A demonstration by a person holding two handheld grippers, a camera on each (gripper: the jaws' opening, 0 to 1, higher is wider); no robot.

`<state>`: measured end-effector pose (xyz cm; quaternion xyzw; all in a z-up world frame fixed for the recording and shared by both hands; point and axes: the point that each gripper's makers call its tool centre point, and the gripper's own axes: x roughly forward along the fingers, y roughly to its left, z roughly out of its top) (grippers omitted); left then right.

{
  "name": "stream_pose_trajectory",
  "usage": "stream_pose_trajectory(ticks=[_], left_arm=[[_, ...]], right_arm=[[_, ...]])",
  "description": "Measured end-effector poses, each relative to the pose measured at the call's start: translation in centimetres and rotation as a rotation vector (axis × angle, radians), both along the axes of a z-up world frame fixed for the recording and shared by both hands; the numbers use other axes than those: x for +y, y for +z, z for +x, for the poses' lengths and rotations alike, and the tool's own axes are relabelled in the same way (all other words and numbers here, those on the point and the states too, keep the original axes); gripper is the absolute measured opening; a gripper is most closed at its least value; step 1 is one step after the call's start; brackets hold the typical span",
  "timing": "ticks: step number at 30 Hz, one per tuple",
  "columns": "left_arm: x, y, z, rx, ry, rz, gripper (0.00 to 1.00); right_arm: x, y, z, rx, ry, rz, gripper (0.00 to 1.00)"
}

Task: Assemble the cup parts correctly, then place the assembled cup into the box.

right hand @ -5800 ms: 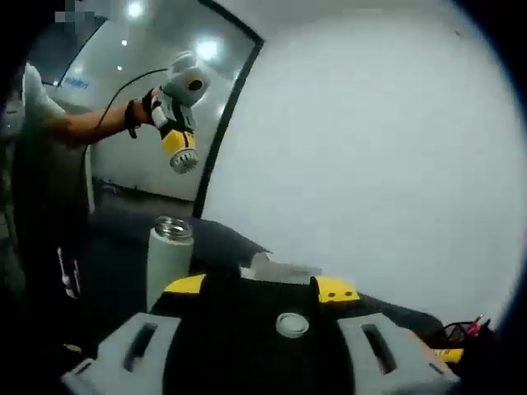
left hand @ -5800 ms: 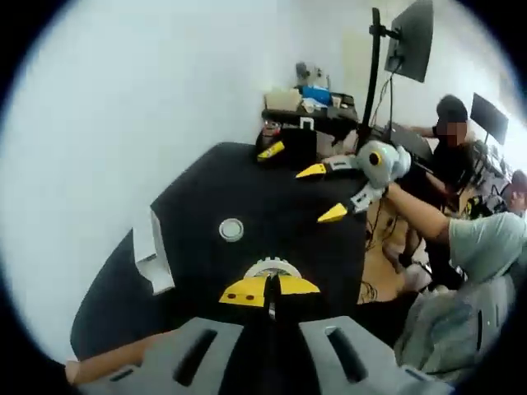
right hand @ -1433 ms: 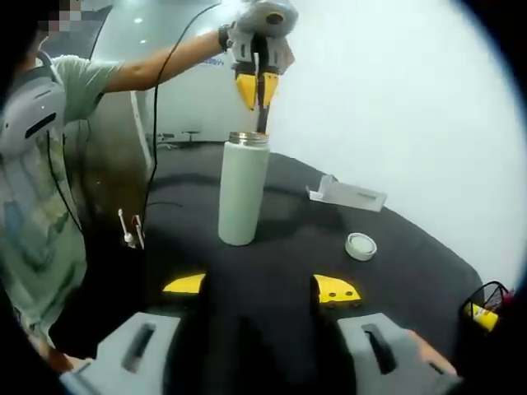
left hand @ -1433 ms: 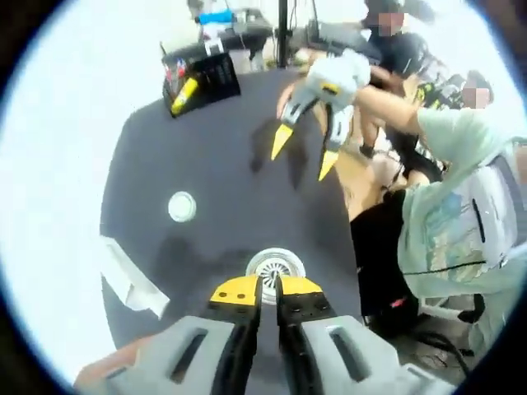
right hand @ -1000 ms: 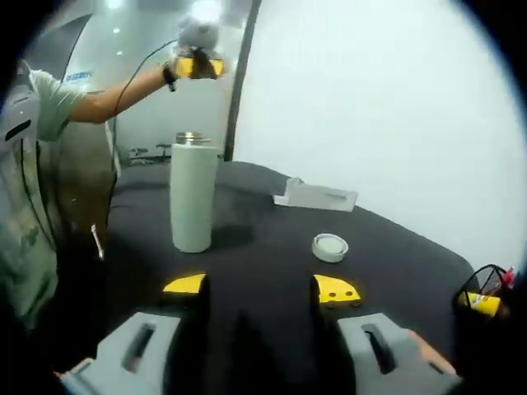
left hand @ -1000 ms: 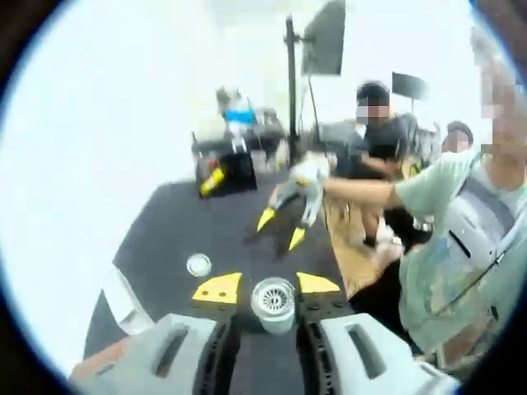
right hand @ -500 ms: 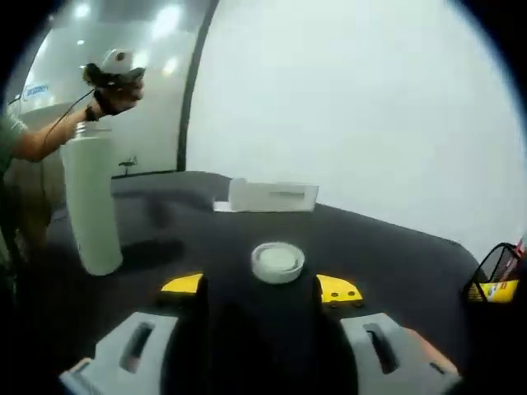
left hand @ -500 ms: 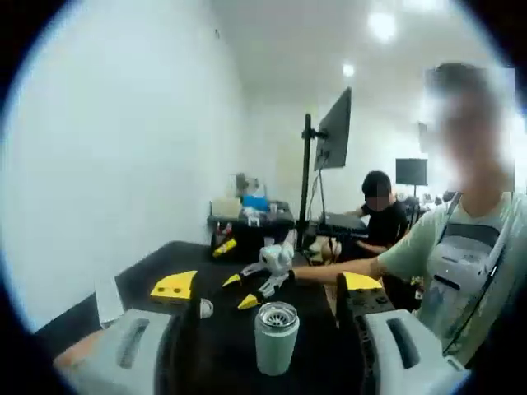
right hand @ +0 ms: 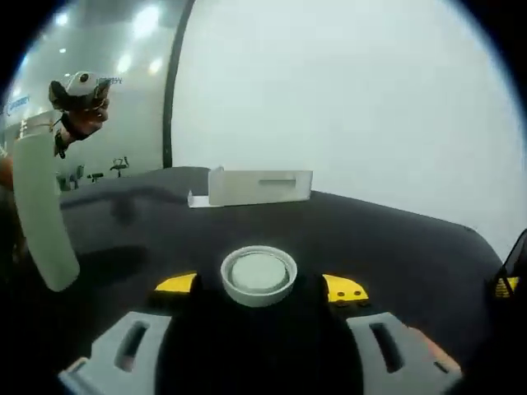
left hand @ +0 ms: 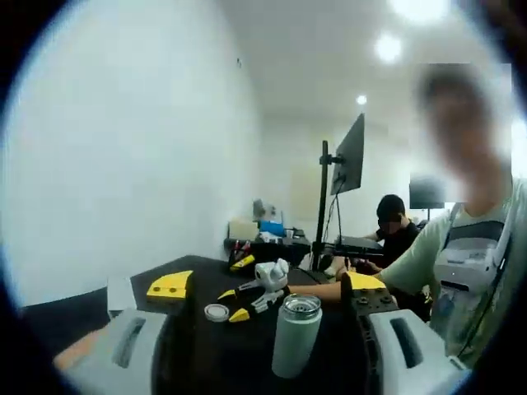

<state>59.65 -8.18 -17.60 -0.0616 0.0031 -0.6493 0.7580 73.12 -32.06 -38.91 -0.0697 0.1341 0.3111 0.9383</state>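
A pale cup body [left hand: 296,333] with an open steel mouth stands upright on the black table [left hand: 222,346]. It sits ahead of my left gripper [left hand: 266,284], whose jaws stand wide open on either side of it without touching. In the right gripper view a round white lid [right hand: 258,274] lies flat on the table between the yellow tips of my right gripper [right hand: 259,286], which is open, with gaps on both sides. The cup body [right hand: 45,214] stands at the left there, with the left gripper [right hand: 78,90] above it. The right gripper [left hand: 233,304] is by the lid [left hand: 216,312].
A white box [right hand: 255,187] lies at the table's far side. A black mesh holder [right hand: 510,280] stands at the right edge. Beyond the table are a monitor on a pole [left hand: 350,156], a cluttered desk [left hand: 263,239] and a seated person [left hand: 395,230].
My left gripper has opened and drawn back from the cup body's mouth to table height. My right gripper has come forward and low, so the lid now lies between its tips.
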Motion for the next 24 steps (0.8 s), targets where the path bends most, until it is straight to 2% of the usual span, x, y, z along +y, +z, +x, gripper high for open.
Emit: stream_pose_trajectory(ticks=[6, 8, 12, 14, 17, 20, 24], left_arm=[[0.1, -1.3, 0.5, 0.046, 0.01, -0.016, 0.66], [0.1, -1.6, 0.6, 0.059, 0.012, -0.022, 0.66], [0.1, -2.4, 1.3, 0.076, 0.034, -0.009, 0.64], [0.1, -2.5, 1.6, 0.102, 0.035, -0.016, 0.64], [0.1, -1.5, 1.7, 0.177, 0.03, -0.085, 0.64], [0.4, -1.1, 2.4, 0.164, 0.066, -0.09, 0.6], [0.3, -1.4, 3.0, 0.151, 0.094, -0.056, 0.56]], right_arm=[[0.9, -0.5, 0.2, 0.002, 0.015, 0.002, 0.5], [0.9, -0.6, 1.0, -0.001, 0.022, -0.003, 0.5], [1.0, -1.2, 1.1, 0.004, 0.032, -0.011, 0.5], [1.0, -1.2, 1.1, 0.0, 0.035, -0.017, 0.48], [1.0, -1.0, 1.1, -0.01, 0.032, -0.025, 0.39], [1.0, -0.6, 0.8, -0.02, 0.038, -0.035, 0.39], [0.5, -0.2, 0.7, -0.02, 0.044, -0.028, 0.39]])
